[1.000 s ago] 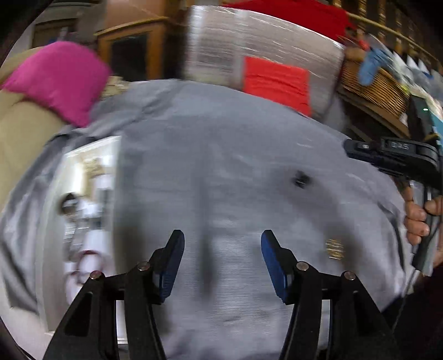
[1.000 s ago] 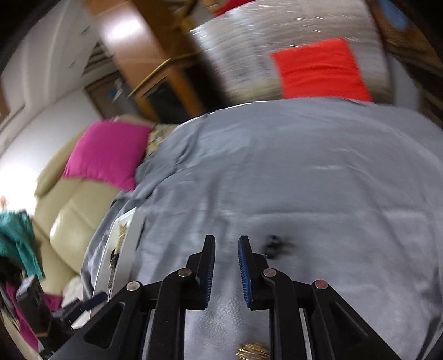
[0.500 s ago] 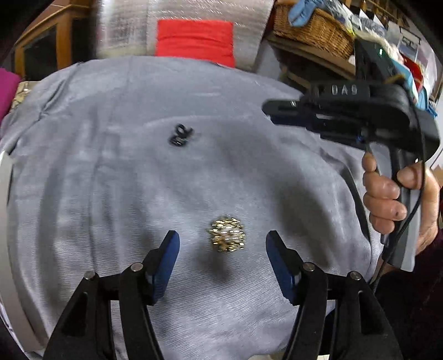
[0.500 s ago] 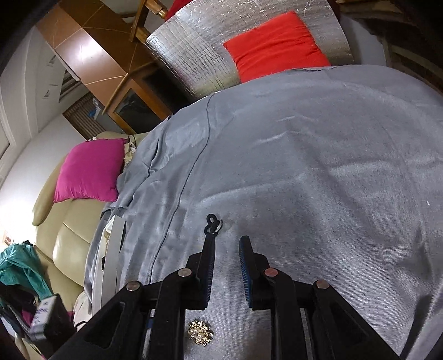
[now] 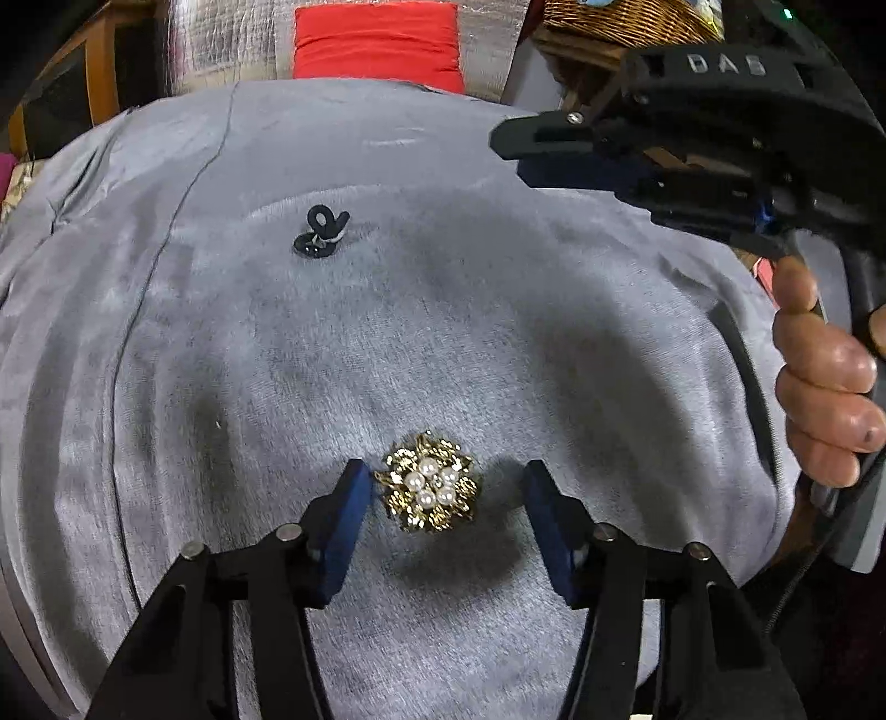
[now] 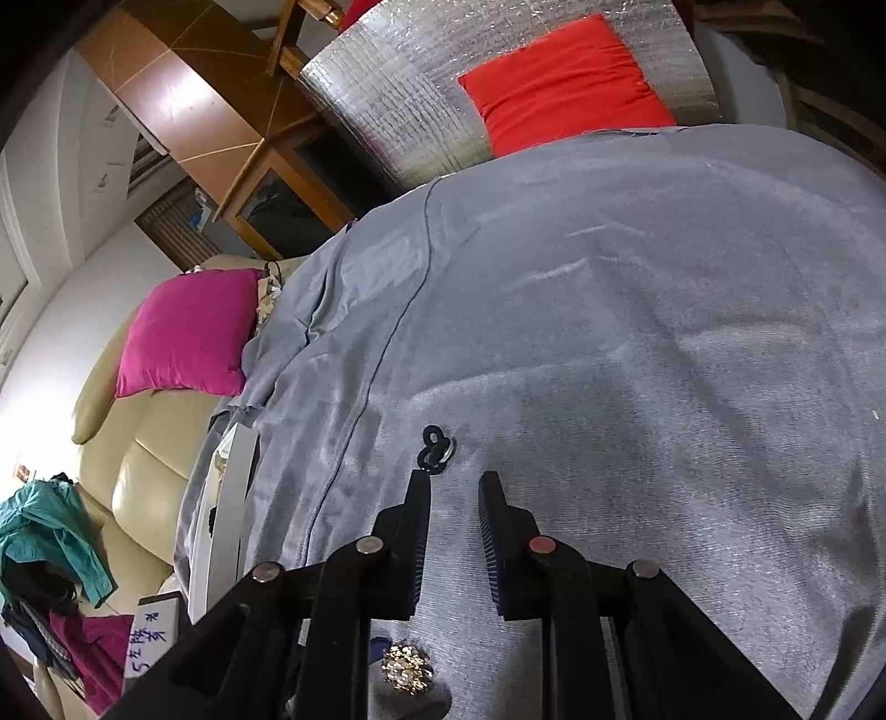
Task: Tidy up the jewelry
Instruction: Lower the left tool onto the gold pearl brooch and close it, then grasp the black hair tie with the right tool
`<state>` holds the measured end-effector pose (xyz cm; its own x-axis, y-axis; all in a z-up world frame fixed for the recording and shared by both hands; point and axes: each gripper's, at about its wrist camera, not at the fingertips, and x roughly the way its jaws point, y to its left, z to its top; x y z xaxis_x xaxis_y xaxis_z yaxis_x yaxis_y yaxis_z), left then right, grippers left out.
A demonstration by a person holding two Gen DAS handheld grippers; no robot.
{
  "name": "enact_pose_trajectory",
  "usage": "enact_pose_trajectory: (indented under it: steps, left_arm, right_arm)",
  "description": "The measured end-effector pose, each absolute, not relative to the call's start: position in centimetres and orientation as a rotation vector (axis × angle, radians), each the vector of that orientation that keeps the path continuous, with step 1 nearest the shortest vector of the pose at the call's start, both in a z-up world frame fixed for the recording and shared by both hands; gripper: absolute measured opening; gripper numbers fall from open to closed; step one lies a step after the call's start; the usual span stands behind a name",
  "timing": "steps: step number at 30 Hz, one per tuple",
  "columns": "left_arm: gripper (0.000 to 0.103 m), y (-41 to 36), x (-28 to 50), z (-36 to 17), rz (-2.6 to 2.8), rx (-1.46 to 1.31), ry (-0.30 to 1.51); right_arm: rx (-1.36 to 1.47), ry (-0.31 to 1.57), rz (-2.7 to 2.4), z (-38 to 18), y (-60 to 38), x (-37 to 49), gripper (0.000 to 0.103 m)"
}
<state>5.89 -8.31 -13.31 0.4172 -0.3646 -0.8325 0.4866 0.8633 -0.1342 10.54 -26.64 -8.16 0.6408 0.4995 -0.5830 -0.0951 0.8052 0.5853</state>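
A gold brooch with pearls (image 5: 429, 483) lies on the grey cloth (image 5: 498, 310). My left gripper (image 5: 443, 490) is open and low, with the brooch between its blue fingers, nearer the left one. A small black looped piece (image 5: 321, 235) lies farther back on the cloth. My right gripper (image 6: 454, 490) hovers above the cloth, jaws a narrow gap apart and empty, with the black piece (image 6: 436, 450) just beyond its left fingertip. The brooch (image 6: 407, 673) shows under the right gripper's frame. The right gripper's body (image 5: 692, 138) shows at the upper right of the left wrist view.
A white jewelry tray's edge (image 6: 221, 515) lies at the cloth's left side. A beige sofa (image 6: 138, 459) with a magenta cushion (image 6: 188, 332) is at the left. A red cushion (image 5: 376, 41) on silver padding and a wicker basket (image 5: 626, 22) are behind.
My left gripper swung right from the tray side and came down around the brooch. My right gripper shifted so the black piece sits off its left fingertip.
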Motion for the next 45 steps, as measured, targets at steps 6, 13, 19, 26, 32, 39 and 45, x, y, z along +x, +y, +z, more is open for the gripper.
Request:
enact_pose_trajectory:
  steps: [6,13,19,26,32,39,45]
  left_arm:
    - [0.039,-8.5,6.0,-13.4,-0.523,0.165,0.987]
    - [0.039,-7.1,5.9,-12.5,-0.529,0.129,0.958]
    - [0.039,-3.7,5.9,-10.5,-0.47,0.064,0.89]
    - [0.039,-1.1,6.2,-10.1,-0.423,0.042,0.88]
    - [0.039,0.1,5.9,-9.7,-0.406,0.04,0.877]
    - [0.039,1.3,5.5,-9.1,-0.397,0.021,0.867]
    - [0.039,2.9,5.5,-8.7,-0.364,-0.007,0.857]
  right_arm:
    - [0.565,0.805,0.362,-8.1,-26.2,11.0,0.021]
    - [0.567,0.826,0.361,-8.6,-25.4,12.1,0.021]
    - [0.529,0.862,0.384,-9.6,-23.2,14.0,0.021]
    - [0.513,0.892,0.393,-10.8,-20.0,16.5,0.021]
    - [0.507,0.935,0.36,-12.3,-18.2,18.2,0.021]
    - [0.487,0.908,0.312,-13.0,-17.3,19.0,0.006]
    - [0.457,0.837,0.325,-11.4,-16.5,18.2,0.003]
